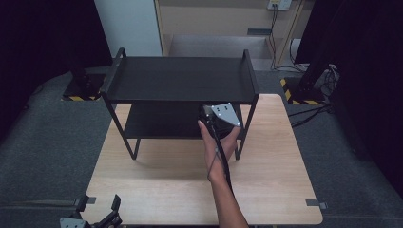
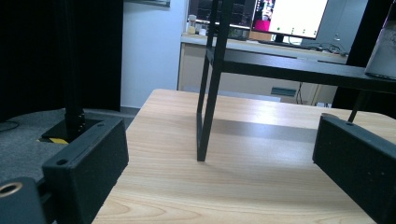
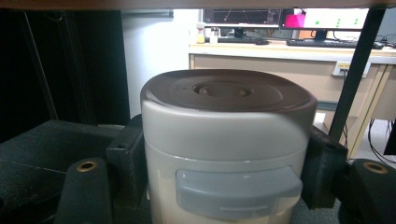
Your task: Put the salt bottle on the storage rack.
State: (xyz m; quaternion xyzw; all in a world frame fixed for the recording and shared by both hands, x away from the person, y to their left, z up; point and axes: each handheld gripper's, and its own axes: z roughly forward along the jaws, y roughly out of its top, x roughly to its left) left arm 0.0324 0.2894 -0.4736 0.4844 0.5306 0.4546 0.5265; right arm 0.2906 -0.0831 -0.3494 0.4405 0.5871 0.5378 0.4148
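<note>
A cream container (image 3: pixel 224 121) with a brown lid and a grey front latch sits between the jaws of my right gripper (image 3: pixel 224 158), which press on both its sides. It is under the top board of a black two-tier shelf (image 1: pixel 180 78), over the lower board. From above, the right gripper (image 1: pixel 215 118) reaches into the lower tier at its right end, its fingertips hidden by the top board. My left gripper (image 1: pixel 99 203) lies open at the table's front left corner with nothing between its fingers. In its own view the left gripper (image 2: pixel 219 154) faces a shelf leg (image 2: pixel 208 112).
The shelf stands on the far half of a wooden table (image 1: pixel 161 185). A black upright (image 3: pixel 355 60) of the shelf rises just right of the container. Dark stands (image 1: pixel 83 88) and cables (image 1: pixel 313 111) lie on the grey floor around the table. A desk with monitors (image 2: pixel 289 16) is behind.
</note>
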